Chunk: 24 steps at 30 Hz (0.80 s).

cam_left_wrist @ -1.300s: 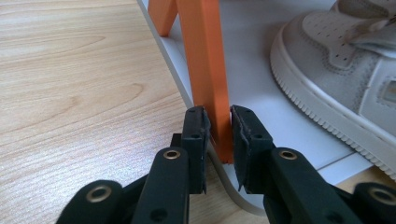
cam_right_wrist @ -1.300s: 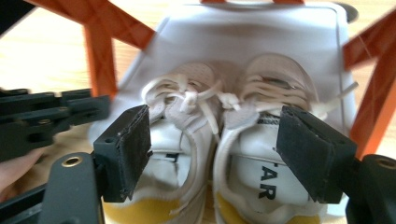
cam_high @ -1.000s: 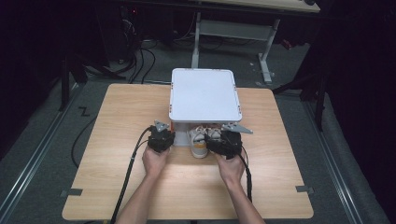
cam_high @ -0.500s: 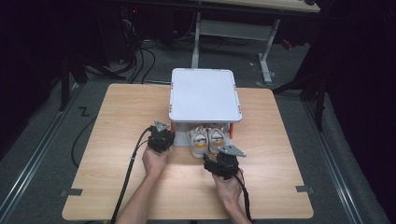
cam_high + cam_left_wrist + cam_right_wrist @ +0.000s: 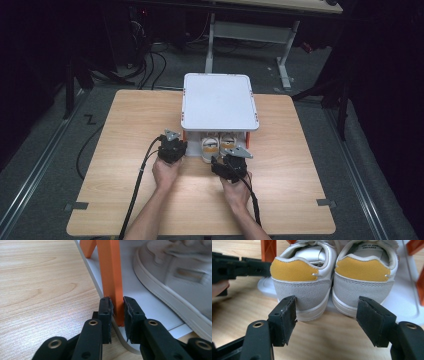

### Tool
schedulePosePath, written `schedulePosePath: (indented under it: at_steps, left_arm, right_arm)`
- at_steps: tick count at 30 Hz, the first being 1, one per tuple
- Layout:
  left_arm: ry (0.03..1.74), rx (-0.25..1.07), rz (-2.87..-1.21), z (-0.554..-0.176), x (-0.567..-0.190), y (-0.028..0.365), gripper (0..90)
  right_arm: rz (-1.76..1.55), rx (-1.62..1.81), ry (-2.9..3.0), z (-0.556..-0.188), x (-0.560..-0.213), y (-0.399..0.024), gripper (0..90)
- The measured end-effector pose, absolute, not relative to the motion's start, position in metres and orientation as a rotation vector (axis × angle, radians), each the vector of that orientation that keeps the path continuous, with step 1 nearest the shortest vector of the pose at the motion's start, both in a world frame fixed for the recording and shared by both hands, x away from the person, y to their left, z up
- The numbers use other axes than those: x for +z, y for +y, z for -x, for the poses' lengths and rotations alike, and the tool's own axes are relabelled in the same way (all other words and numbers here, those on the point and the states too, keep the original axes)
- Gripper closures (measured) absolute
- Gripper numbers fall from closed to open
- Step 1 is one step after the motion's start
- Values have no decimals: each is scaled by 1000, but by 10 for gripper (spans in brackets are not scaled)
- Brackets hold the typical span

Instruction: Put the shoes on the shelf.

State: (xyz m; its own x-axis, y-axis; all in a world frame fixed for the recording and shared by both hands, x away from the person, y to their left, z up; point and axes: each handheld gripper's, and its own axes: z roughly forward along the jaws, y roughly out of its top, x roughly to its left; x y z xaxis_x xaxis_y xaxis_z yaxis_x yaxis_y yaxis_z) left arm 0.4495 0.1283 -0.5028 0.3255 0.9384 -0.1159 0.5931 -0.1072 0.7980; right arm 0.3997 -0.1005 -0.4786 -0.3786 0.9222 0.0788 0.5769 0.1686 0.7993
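— What is kept on the white shoe rack [image 5: 220, 102] on the wooden table [image 5: 125, 120]?

— A pair of sneakers [image 5: 332, 277] is seen on its lower shelf, heels outward.

— And the claws?

— The left gripper [image 5: 117, 312] is clamped on the rack's orange post [image 5: 111, 277]. The right gripper [image 5: 327, 320] is held wide apart just before the heels, its jaws having just been closing slightly; nothing is gripped.

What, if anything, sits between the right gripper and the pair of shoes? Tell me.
Nothing visible does. The right gripper stands open just short of the shoes' heels, with bare table between its jaws. The left gripper clamps the rack's orange post off to the side.
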Motion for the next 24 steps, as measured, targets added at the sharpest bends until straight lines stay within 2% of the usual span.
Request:
schedulePosePath:
  at_steps: [5, 15, 24]
  left_arm:
    - [1363, 551, -1803, -450, -503, 128, 769]
    - [1364, 552, -1802, -450, -503, 128, 768]
    - [1363, 561, -1804, -449, -503, 128, 765]
  right_arm:
    - [-1400, 1070, 2017, -417, -480, -96, 352]
    - [-1399, 1073, 2012, -441, -482, -94, 350]
    - [-1367, 1143, 2022, -428, -473, -108, 347]
